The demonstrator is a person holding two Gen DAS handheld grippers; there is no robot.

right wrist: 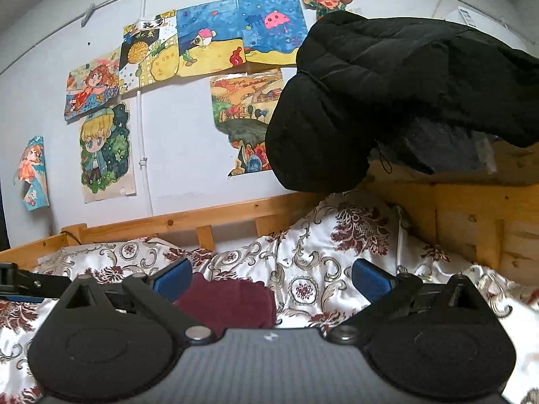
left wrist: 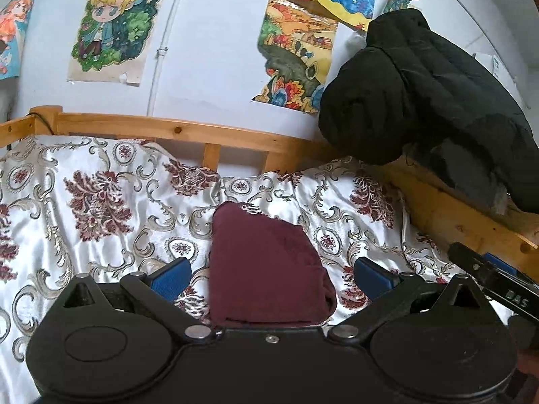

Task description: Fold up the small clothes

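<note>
A small maroon garment [left wrist: 266,266] lies folded into a compact bundle on the patterned bedspread [left wrist: 101,202]. My left gripper [left wrist: 271,274] stands open just over it, with its blue pads on either side and apart from the cloth. In the right wrist view the same maroon garment [right wrist: 229,299] lies low and left of centre. My right gripper [right wrist: 269,277] is open; its left pad sits beside the cloth's left edge, its right pad over bare bedspread [right wrist: 313,252]. The right gripper's black finger [left wrist: 488,279] shows at the left view's right edge.
A wooden bed rail [left wrist: 188,133] runs along the back and a wooden end board [right wrist: 471,208] closes the right side. A black padded jacket [left wrist: 421,91] hangs over that corner. Children's drawings [right wrist: 209,40] cover the wall behind.
</note>
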